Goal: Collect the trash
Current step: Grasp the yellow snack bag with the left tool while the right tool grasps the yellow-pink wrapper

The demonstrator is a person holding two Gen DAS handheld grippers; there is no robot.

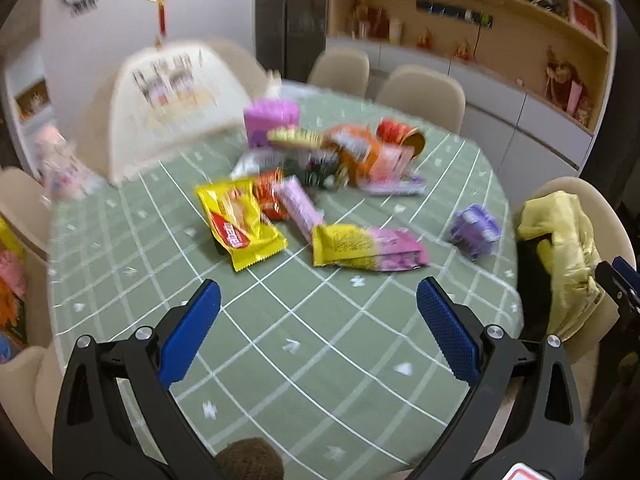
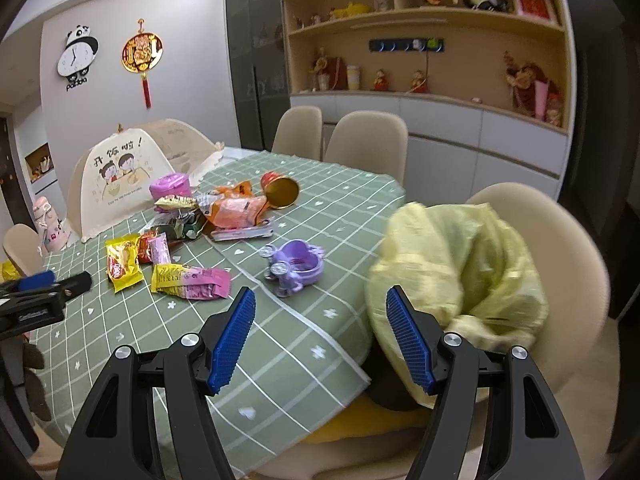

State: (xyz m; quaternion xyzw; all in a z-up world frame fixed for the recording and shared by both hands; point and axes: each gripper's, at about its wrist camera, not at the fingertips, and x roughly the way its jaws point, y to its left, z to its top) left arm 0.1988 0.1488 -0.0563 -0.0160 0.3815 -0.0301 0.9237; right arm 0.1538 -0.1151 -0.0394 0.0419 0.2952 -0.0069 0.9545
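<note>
Snack wrappers lie scattered on the green checked tablecloth (image 1: 320, 340): a yellow packet (image 1: 240, 224) (image 2: 122, 266), a yellow-and-pink packet (image 1: 366, 248) (image 2: 190, 280), a pink bar wrapper (image 1: 298, 204), an orange bag (image 2: 236, 208) and a tipped red can (image 2: 280, 190). A yellow bin bag (image 2: 460, 264) (image 1: 564, 248) lines a dark bin on the chair at the right. My left gripper (image 1: 318, 298) hangs open over the near table, short of the packets. Also open, my right gripper (image 2: 320, 308) hovers at the table's edge beside the bag, holding nothing.
A purple toy (image 2: 294, 266) (image 1: 476, 232) sits near the table's right edge. A mesh food cover (image 2: 120, 176) and a purple tub (image 2: 170, 186) stand at the back. Beige chairs (image 2: 366, 140) ring the table. Shelves (image 2: 424, 52) line the far wall.
</note>
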